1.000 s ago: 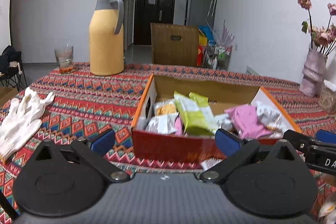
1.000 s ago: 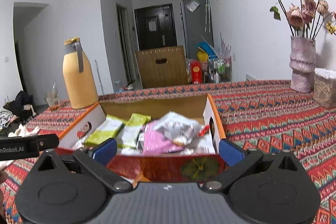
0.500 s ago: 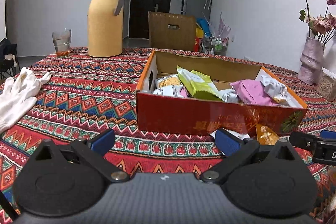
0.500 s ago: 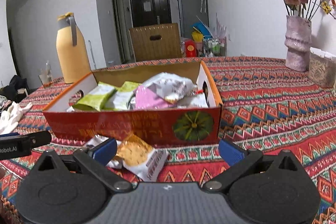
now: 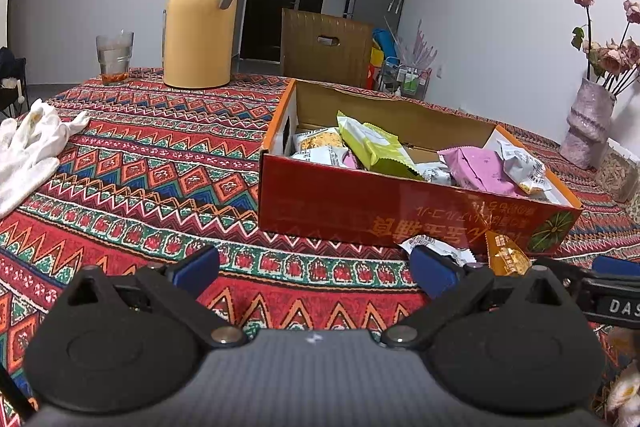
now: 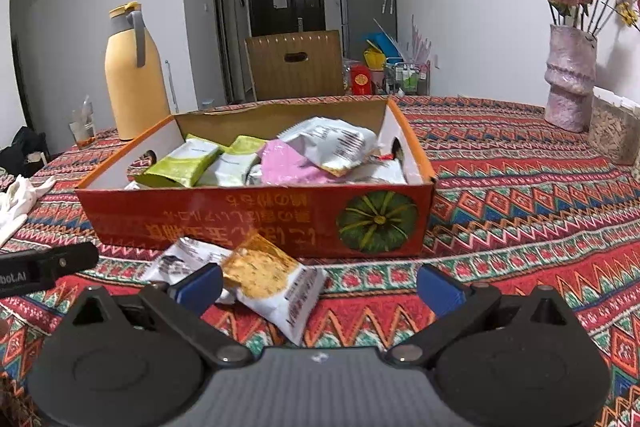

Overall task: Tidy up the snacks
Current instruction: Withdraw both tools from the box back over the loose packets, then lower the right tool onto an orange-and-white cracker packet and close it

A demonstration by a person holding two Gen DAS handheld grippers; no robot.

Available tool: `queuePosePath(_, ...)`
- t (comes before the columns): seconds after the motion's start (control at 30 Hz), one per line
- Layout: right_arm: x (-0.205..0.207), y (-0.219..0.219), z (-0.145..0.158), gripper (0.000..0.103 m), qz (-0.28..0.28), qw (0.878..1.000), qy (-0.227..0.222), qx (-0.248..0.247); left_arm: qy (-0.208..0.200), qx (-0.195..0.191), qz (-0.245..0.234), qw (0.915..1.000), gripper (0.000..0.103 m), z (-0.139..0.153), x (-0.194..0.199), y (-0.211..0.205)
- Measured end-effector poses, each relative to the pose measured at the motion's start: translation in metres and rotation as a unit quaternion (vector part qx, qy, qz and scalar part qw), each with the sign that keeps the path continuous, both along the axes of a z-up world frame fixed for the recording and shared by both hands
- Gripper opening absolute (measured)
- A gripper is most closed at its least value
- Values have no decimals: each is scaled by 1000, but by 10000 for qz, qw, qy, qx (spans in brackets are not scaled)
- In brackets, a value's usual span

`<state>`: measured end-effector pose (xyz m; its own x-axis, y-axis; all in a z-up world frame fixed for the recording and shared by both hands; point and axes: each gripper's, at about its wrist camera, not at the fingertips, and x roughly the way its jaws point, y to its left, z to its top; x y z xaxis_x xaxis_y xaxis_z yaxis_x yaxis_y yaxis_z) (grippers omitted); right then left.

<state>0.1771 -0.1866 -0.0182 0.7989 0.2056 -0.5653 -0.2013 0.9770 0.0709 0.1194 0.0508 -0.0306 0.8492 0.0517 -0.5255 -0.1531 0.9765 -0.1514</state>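
A red cardboard box (image 5: 400,211) (image 6: 256,219) sits on the patterned tablecloth, holding several snack packets, among them green (image 5: 374,147) (image 6: 180,167), pink (image 5: 476,169) (image 6: 288,167) and white (image 6: 332,145) ones. Two packets lie on the cloth in front of the box: an orange cracker packet (image 6: 272,279) (image 5: 506,259) and a white one (image 6: 180,261) (image 5: 436,247). My right gripper (image 6: 320,287) is open, low over the cloth, with the cracker packet just inside its left finger. My left gripper (image 5: 314,267) is open and empty, short of the box's left front corner.
A yellow thermos jug (image 5: 200,15) and a glass (image 5: 114,57) stand at the back left. White gloves (image 5: 28,151) lie at the left edge. A pink vase of dried flowers (image 6: 568,83) and a small basket (image 6: 612,135) stand at the right.
Both grippers have drawn back from over the box and dropped lower. The box's front wall and the two loose packets in front of it have come into view.
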Motion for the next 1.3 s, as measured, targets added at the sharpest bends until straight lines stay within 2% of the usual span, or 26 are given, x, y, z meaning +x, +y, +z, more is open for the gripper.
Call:
queuePosePath(0.23, 19, 10, 4, 103, -10, 10000, 18, 16, 33, -152, 5, 9999, 103, -1, 0, 5)
queuePosePath(0.5, 39, 22, -12, 101, -47, 9993, 368, -38, 75, -230, 3, 9997, 103, -2, 1, 7)
queuePosePath(0.57, 43, 22, -17, 96, -46, 9987, 501, -46, 81, -248, -4, 9997, 103, -2, 2, 7)
queuePosePath(0.7, 48, 20, -27, 76, -30, 9969, 782, -1, 91, -270, -7, 9996, 103, -2, 2, 8)
queuePosePath(0.83, 42, 18, -28, 61, -3, 9972, 753, -29, 114, -278, 2, 9995, 103, -3, 2, 8)
queuePosePath(0.93, 37, 15, -27, 55, 26, 9975, 708, 34, 176, -254, 5, 9995, 103, -2, 4, 7)
queuePosePath(1.1, 24, 2, -16, 55, 9, 9991, 400, 142, 333, -160, -184, 9991, 103, 8, 6, -4)
queuePosePath(1.3, 14, -28, -6, 55, -195, 9994, 165, 234, 558, 100, -446, 9974, 103, 21, 22, -39)
